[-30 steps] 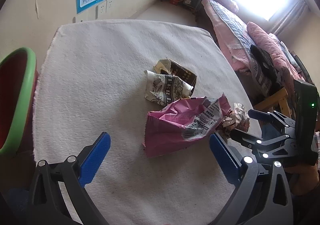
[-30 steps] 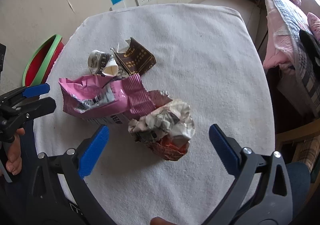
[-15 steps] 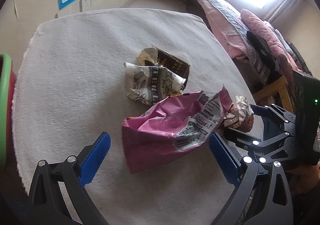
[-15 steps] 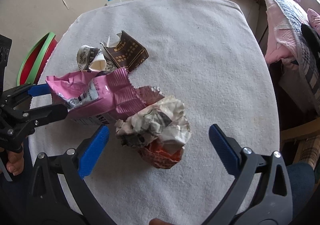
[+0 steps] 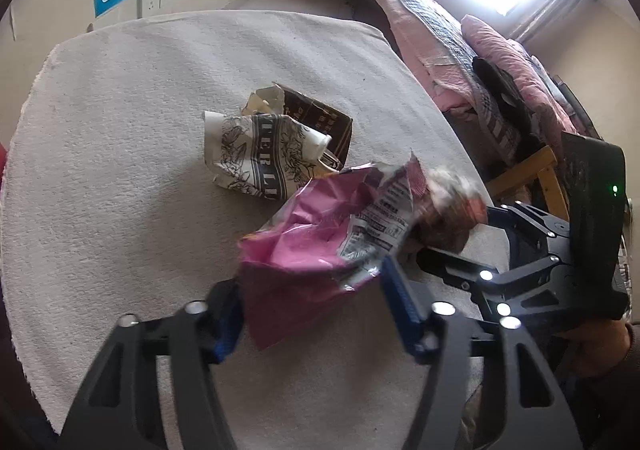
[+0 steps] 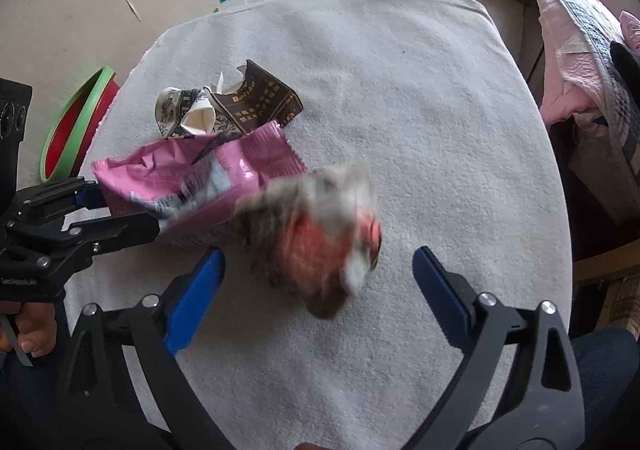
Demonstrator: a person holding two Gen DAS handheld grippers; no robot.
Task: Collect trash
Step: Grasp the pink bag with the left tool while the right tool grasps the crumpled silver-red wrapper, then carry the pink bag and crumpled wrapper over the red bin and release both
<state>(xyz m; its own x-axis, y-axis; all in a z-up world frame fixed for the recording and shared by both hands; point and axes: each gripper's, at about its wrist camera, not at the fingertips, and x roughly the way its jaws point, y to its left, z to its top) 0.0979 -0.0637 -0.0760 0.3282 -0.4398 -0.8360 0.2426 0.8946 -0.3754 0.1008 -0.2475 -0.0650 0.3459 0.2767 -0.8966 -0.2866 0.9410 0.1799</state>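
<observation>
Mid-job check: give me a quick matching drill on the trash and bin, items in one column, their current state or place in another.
Things:
1. pink wrapper
2. crumpled paper ball
3. brown carton piece
4. green-rimmed bin

States:
A. beside the table, off its left edge
B. between the fingers of the open right gripper
C. lying flat, farthest from both grippers
D. between the fingers of the left gripper

Pairs: 1-D, 2-B, 3-C, 4-A

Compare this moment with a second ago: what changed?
The left gripper has closed on the pink wrapper. The right gripper, open, has advanced around the crumpled paper wad, now motion-blurred. The printed paper cup and brown carton have not moved.
</observation>
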